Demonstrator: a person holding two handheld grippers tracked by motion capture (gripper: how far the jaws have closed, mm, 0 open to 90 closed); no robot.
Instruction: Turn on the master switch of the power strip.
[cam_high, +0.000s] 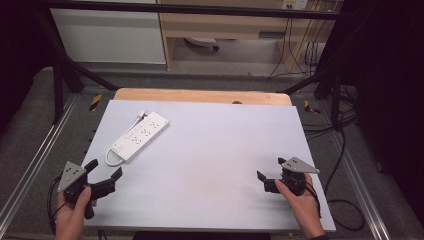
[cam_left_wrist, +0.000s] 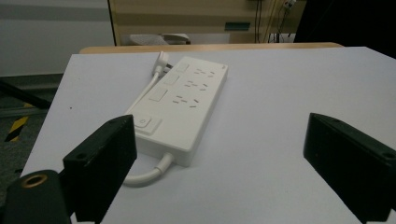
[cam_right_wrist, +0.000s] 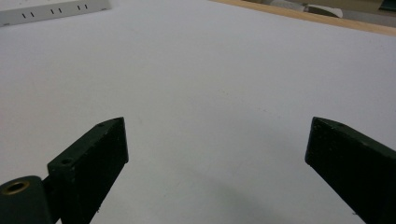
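On the table (cam_high: 210, 150), a flat rectangle with a matte, pale grey-white top and a strip of bare wood along its far edge, your two hands sit near the close edge. Your left tongs (cam_high: 106, 170) are at about 8 o'clock from the table's middle, and your right tongs (cam_high: 269, 173) at about 4 o'clock, well apart from each other. Both have blocky black jaws with a dull finish, and each carries a grey three-cornered plate on top.

Your left tongs are spread wide with nothing between the jaws; the left gripper view shows bare table in the gap. Your right tongs are likewise spread wide and hold nothing, above a smooth surface with only faint specks.

The power strip (cam_high: 141, 135) lies at about 10 o'clock, flat on the table and angled. It is a long white plastic box with rounded corners, rows of sockets, and a rocker switch (cam_left_wrist: 142, 122) at its near end. A thick white cord (cam_high: 113, 159) curls out of that end, near your left tongs but apart from them. The white plug (cam_left_wrist: 161, 59) lies beside the strip's far end.
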